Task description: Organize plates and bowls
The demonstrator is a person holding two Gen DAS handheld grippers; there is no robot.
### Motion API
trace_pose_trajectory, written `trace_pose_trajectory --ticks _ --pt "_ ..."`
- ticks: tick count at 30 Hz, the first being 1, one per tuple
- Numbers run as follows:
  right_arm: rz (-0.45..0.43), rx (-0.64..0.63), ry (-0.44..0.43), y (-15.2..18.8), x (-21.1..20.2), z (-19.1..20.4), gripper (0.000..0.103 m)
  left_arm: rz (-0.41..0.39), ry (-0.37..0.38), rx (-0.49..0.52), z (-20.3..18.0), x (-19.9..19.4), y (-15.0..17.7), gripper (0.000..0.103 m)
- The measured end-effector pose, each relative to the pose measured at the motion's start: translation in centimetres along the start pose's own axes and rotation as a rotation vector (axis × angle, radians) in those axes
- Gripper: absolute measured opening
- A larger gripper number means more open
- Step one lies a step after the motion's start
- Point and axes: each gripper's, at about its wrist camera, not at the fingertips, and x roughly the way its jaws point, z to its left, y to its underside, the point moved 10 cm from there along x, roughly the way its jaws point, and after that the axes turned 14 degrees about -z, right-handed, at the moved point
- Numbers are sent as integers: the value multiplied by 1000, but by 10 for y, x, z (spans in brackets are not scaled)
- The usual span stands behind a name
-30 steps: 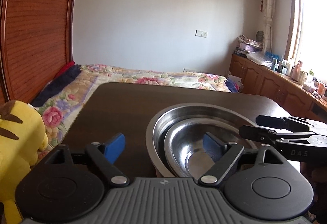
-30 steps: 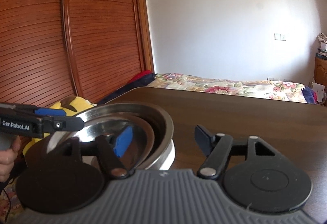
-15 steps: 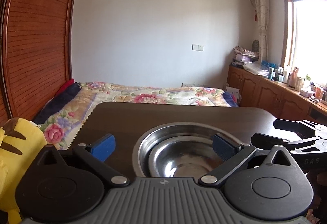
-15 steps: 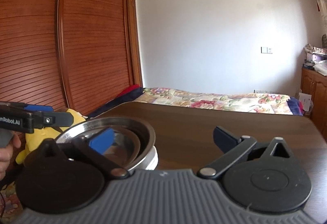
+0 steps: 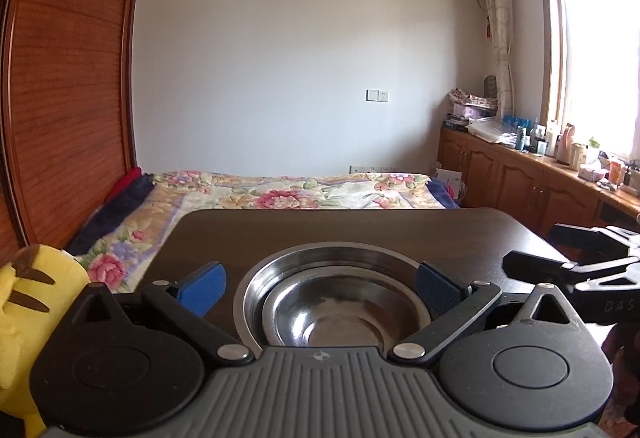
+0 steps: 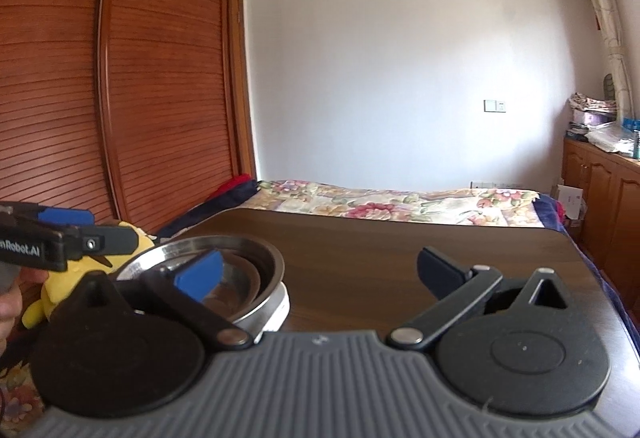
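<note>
Bowls (image 5: 334,302) sit nested on the dark surface (image 5: 360,234) between both wide-open, empty hand-held grippers, left (image 5: 320,284) and right (image 6: 320,272), so stacking looks done; next likely means carrying the stack away.

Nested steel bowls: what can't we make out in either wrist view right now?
- Near rim of the nested steel bowls: left wrist view, hidden behind the left tongs body.
- White item under the bowls: right wrist view, only a sliver shows; plate or bowl, cannot tell.
- Bowl count: right wrist view, a blue finger of the right tongs covers the interior.
- Yellow plush toy: cut off by the left edge.
</note>
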Motion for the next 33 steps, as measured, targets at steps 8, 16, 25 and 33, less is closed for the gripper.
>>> trace_pose_trajectory --ticks 8,16,25,33 --pt "-30 -19 57 -12 -22 -6 103 -4 -9 -6 -12 -7 -3 103" --pt "-39 -5 127 -10 -33 -17 103 -20 14 7 -29 -17 -2 103" --pt "-28 -11 197 4 -35 -26 103 -29 -27 36 -28 -24 4 103" --pt "-17 -7 225 13 -40 -28 103 -22 -40 41 -24 -23 9 103"
